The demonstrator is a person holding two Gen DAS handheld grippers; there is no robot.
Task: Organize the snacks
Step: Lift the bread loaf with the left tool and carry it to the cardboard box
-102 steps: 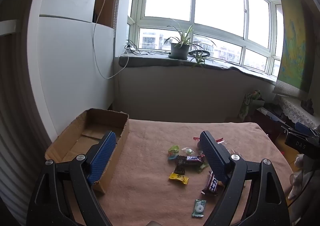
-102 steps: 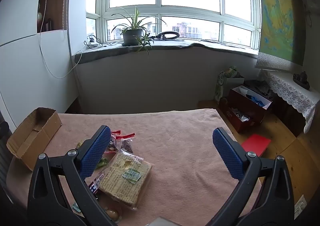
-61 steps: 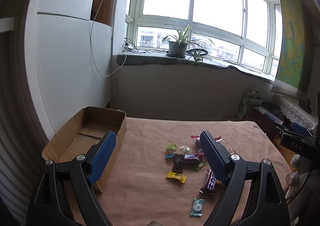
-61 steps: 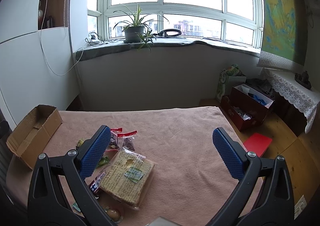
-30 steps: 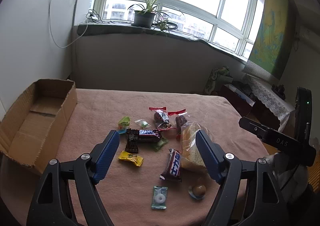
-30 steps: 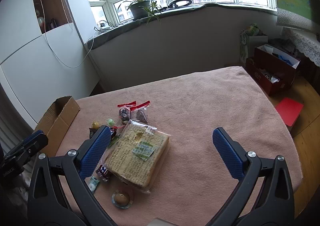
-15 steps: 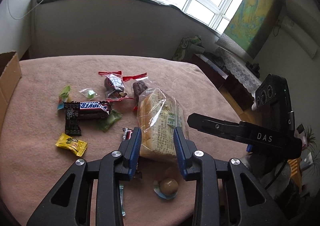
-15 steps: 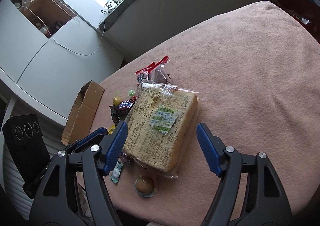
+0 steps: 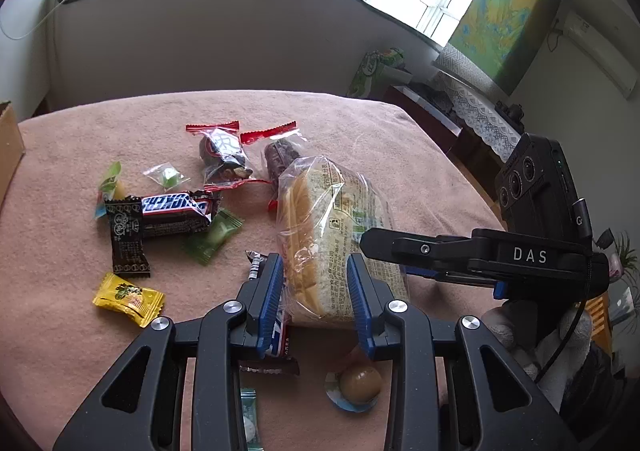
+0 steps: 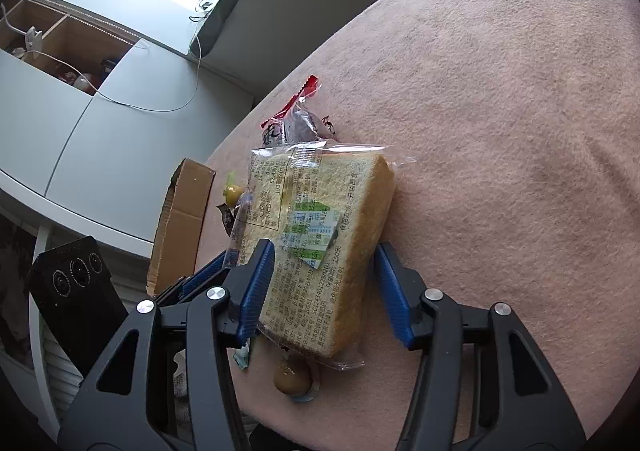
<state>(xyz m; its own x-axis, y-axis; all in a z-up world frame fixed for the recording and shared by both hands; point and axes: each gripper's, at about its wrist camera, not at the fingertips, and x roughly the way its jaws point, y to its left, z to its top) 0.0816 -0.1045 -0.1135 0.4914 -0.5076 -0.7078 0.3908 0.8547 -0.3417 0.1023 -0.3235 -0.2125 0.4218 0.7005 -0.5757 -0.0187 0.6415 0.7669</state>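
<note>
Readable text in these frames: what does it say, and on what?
"DAS": white letters on the right gripper body, left wrist view.
"SNICKERS": brown chocolate bar, seen upside down.
Bagged bread: printed wrapper text and green-white sticker, too small to read.
Yellow candy, dark brown sachet: print illegible.

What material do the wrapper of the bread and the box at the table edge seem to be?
Bread wrapper: thin clear plastic film, glossy; the slices show through and it crinkles. Box: brown corrugated cardboard, matt, with a raw folded flap.

Bread bag (image 9: 336, 235) right of candy bar (image 9: 176, 207), round sweet (image 9: 359, 383) before it
</note>
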